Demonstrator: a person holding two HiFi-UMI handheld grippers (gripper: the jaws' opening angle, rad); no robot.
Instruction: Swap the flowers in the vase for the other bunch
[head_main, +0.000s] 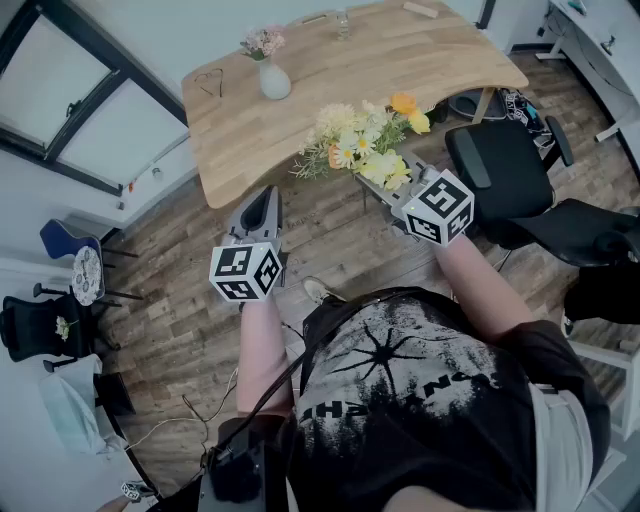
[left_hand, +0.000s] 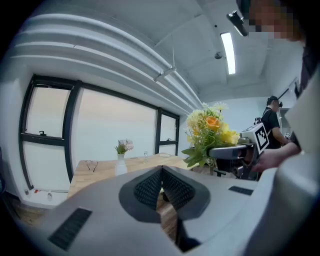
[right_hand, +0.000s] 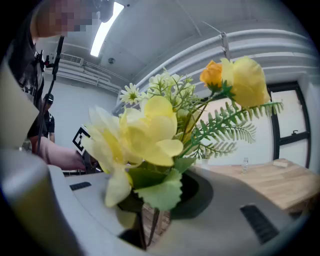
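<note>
A white vase (head_main: 274, 80) with small pink flowers (head_main: 261, 42) stands on the wooden table (head_main: 330, 100); the left gripper view shows the vase (left_hand: 120, 164) far off at the left. My right gripper (head_main: 395, 192) is shut on the stems of a yellow, white and orange bunch (head_main: 367, 140), held level just off the table's near edge; the blooms (right_hand: 150, 130) fill the right gripper view. My left gripper (head_main: 259, 210) is shut with nothing between its pads (left_hand: 161, 187), lower left of the bunch (left_hand: 209, 134), over the floor.
A pair of glasses (head_main: 209, 83) lies on the table left of the vase, and a small clear glass (head_main: 342, 22) stands at its far edge. A black office chair (head_main: 510, 170) sits to the right. Another person (left_hand: 270, 120) stands in the background.
</note>
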